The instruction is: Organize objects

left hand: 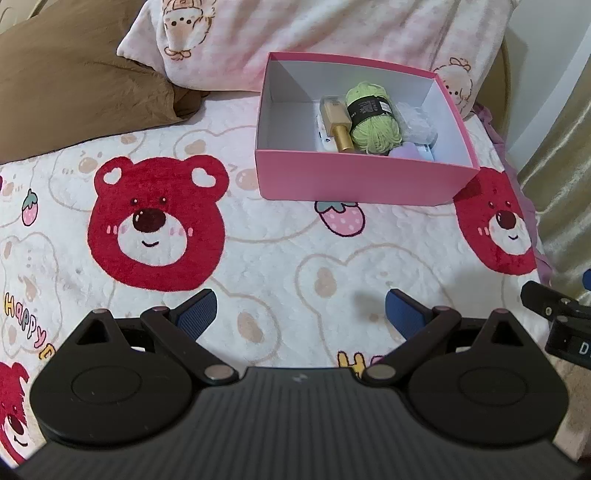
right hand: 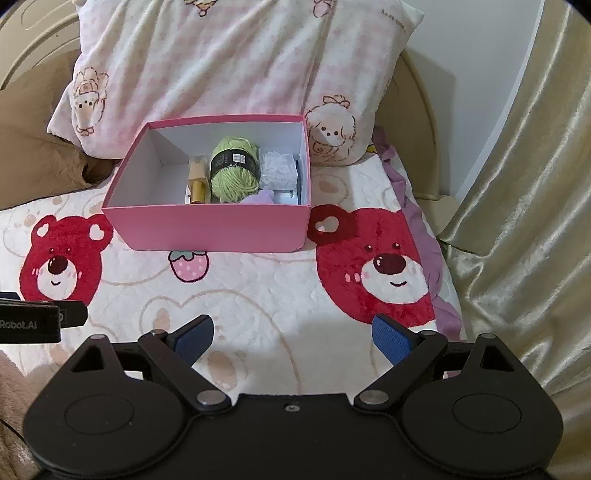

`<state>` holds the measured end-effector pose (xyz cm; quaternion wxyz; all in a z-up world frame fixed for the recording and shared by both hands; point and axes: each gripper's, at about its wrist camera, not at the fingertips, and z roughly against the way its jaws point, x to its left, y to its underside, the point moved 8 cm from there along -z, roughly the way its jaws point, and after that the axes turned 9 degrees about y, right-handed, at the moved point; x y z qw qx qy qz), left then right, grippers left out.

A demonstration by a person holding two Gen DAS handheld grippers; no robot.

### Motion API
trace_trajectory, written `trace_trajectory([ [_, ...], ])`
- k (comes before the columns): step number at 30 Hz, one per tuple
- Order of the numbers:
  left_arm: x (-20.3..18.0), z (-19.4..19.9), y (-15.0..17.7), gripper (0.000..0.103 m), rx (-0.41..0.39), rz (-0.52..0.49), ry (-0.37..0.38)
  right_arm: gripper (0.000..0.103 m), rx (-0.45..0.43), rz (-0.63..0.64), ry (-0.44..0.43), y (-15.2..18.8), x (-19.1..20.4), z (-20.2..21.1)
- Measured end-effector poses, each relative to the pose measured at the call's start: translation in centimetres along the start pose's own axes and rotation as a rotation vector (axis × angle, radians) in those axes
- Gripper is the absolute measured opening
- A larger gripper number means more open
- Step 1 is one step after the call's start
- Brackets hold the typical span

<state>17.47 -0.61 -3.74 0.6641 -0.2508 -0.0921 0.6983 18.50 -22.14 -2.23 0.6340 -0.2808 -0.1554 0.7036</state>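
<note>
A pink box [left hand: 354,181] [right hand: 214,229] with a white inside stands on the bear-print blanket, well ahead of both grippers. Inside it lie a green yarn ball [left hand: 373,118] [right hand: 233,171] with a black band, a gold-capped bottle [left hand: 338,123] [right hand: 197,182], a white lacy bundle [left hand: 419,123] [right hand: 277,170] and a small lilac item [left hand: 402,152] [right hand: 258,199]. My left gripper [left hand: 300,314] hovers open over the blanket with nothing between its blue pads. My right gripper [right hand: 293,338] is likewise open and empty. Each gripper's body shows at the edge of the other's view.
A pink patterned pillow [left hand: 314,33] [right hand: 229,62] leans just behind the box. A brown cushion [left hand: 74,81] lies at the back left. A gold curtain [right hand: 524,184] hangs to the right of the bed, past a purple frilled edge [right hand: 424,236].
</note>
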Motion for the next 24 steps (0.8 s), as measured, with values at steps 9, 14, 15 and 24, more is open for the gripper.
trace_trajectory([
  [9,-0.13,0.02,0.00,0.099,-0.001,0.001,0.000,0.095,0.000,0.001,0.002,0.03,0.00,0.03],
  [14,0.13,-0.19,0.14,0.103,0.001,-0.003,-0.016,0.095,0.002,0.004,0.003,0.00,-0.05,0.01],
  [15,0.20,-0.24,0.16,0.103,0.003,-0.005,-0.019,0.095,0.003,0.004,0.004,0.00,-0.09,0.00],
  [24,0.38,-0.20,-0.09,0.103,0.005,-0.006,-0.019,0.095,0.004,0.009,0.006,0.08,-0.22,-0.03],
])
